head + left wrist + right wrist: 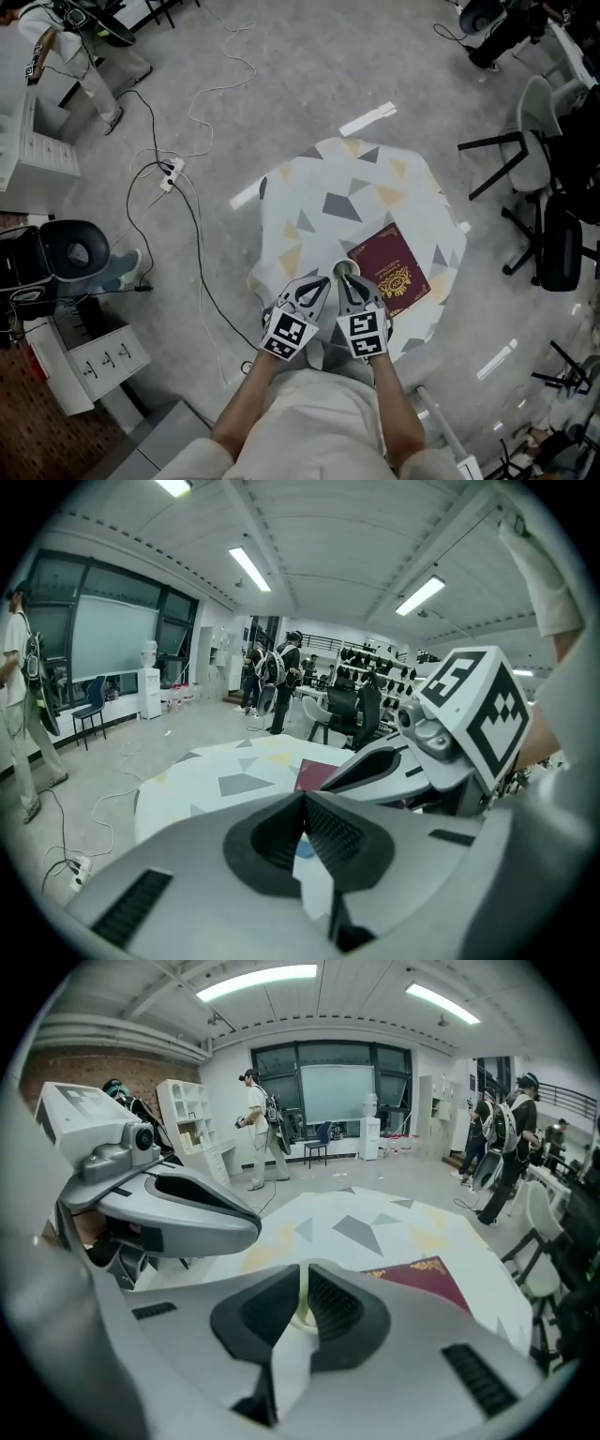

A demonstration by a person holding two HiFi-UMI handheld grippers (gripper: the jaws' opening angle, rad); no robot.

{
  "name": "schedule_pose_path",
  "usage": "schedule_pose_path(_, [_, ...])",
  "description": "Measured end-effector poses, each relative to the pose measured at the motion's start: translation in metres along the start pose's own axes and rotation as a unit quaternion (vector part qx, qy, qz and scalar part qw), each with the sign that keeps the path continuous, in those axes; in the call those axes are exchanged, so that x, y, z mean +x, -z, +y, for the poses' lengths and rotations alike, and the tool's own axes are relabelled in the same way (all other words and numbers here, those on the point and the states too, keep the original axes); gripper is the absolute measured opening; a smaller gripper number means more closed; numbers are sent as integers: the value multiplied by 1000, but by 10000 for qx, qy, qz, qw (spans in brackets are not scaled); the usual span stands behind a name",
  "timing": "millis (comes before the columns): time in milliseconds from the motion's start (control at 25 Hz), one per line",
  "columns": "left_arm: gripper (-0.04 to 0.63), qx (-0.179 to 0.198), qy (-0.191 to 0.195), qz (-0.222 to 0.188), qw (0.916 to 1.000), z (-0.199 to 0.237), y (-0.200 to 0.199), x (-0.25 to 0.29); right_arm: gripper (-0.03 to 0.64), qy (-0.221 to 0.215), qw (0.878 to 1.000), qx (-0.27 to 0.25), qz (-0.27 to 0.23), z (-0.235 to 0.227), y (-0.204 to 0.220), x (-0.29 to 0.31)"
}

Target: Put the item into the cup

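**Maroon booklet right of cup; gold print illegible.**
Left gripper closed, tips touching; right gripper pinching cup rim.

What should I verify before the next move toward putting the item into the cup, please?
1. Right hand-held gripper steadying the cup: ok, its jaws are closed on the pale rim.
2. Left hand-held gripper closed: ok, its jaw tips touch.
3. Anything gripped by the left jaws: cannot tell; only a small blue patch shows in the gap behind the tips.
4. Cup upright on the table: ok, its opening faces up in the head view.
5. Maroon booklet clear of the cup: cannot tell; its corner lies very near.
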State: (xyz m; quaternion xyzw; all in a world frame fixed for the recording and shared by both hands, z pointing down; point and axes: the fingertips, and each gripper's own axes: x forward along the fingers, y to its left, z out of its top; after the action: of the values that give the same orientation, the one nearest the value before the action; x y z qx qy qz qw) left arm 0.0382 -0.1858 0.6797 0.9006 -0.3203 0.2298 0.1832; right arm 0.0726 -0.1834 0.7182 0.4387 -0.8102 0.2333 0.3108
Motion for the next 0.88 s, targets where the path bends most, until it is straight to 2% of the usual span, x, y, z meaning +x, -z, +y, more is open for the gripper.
schedule_pose_path(400, [12,263,137,-325,9990,-7,-34,-19,35,322,9975,-36,-628,-1,-35,-43])
schedule_pose_path(880, [12,560,319,-724,9953,-20,-66,-48,35,685,9887,70,-1332,8,-62,-94])
